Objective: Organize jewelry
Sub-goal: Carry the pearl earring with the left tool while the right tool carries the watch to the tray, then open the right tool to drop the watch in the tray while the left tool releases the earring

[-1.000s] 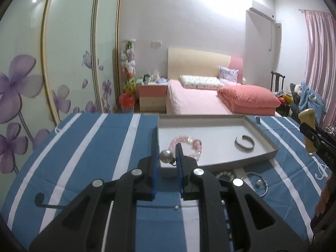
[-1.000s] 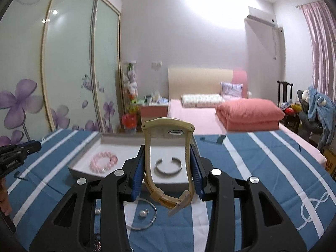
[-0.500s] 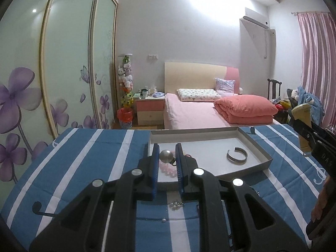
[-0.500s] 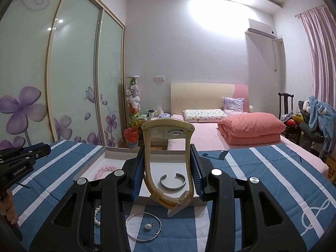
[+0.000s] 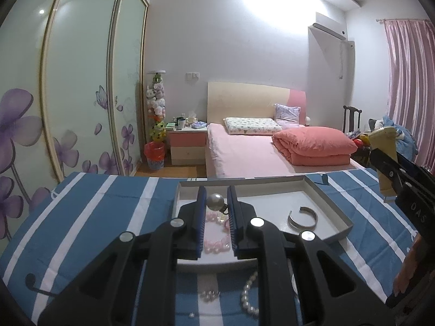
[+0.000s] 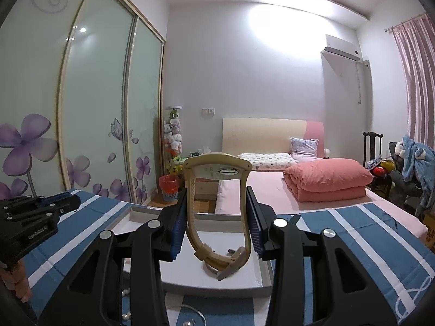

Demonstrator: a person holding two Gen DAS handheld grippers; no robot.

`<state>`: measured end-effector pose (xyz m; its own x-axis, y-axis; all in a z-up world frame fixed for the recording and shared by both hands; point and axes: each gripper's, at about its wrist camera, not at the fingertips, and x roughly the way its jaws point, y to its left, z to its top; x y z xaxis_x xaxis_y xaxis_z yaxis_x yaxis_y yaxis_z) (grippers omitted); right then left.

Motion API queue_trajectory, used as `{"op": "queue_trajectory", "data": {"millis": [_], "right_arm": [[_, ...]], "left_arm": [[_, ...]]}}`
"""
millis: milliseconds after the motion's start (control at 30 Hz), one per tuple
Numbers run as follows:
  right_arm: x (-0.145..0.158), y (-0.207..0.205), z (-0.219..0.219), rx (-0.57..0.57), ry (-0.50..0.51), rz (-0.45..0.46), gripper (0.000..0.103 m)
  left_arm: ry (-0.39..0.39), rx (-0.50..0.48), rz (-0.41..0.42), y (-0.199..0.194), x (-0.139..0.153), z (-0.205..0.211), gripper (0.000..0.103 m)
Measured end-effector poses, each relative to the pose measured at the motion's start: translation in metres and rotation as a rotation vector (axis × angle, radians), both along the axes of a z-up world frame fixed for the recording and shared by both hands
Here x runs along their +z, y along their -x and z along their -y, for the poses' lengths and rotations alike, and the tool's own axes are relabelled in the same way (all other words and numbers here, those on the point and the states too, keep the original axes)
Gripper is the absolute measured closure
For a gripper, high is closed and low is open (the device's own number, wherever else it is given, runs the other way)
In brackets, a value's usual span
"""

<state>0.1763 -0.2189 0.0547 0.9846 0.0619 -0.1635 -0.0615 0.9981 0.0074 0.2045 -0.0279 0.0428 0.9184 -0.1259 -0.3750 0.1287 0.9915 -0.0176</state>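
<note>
Both claws have pushed forward over the tray since a second ago; the tray's near rim, ahead of the tips then, now sits under them in both wrist views.

Left claw (image 5: 216, 203) is clenched on a pearl pendant (image 5: 215, 201), held by its small metal fitting, up above the tray (image 5: 330, 202) and over the pink bead bracelet (image 5: 216, 240). Right claw (image 6: 216, 222) is grasping a cream watch (image 6: 217, 206) by its closed strap loop, case up, buckle hanging low over the tray floor.

Progress, as I read it: partway. Already in the tray: pink bead bracelet, silver cuff bangle (image 5: 302, 218). In transit: pendant and watch, neither let go yet. Left on the striped bench (image 5: 89, 217): pearl strand (image 5: 249, 293), small pearl cluster (image 5: 208, 296), plus a thin wire bangle (image 6: 194, 315) seen at the bottom of the right wrist view.

Pendant: one round grey-white pearl, glossy. Watch: pale gold-cream case, matching strap, buckle fastened.
</note>
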Motion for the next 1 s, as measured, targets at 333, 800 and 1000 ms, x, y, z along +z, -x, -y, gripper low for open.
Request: {"op": "queue_trajectory", "data": {"millis": [333, 800, 1000], "right_arm": [[-0.024, -0.054, 0.005, 0.003, -0.033, -0.123, 0.062], [-0.063, -0.102, 0.011, 0.039, -0.079, -0.425, 0.058], [-0.061, -0.101, 0.010, 0.042, -0.067, -0.409, 0.054]], "left_arm": [[0.001, 0.000, -0.095, -0.064, -0.027, 0.012, 0.087], [0.011, -0.014, -0.231, -0.112, -0.062, 0.017, 0.086], [0.032, -0.003, -0.255, -0.117, -0.067, 0.012, 0.082]]}}
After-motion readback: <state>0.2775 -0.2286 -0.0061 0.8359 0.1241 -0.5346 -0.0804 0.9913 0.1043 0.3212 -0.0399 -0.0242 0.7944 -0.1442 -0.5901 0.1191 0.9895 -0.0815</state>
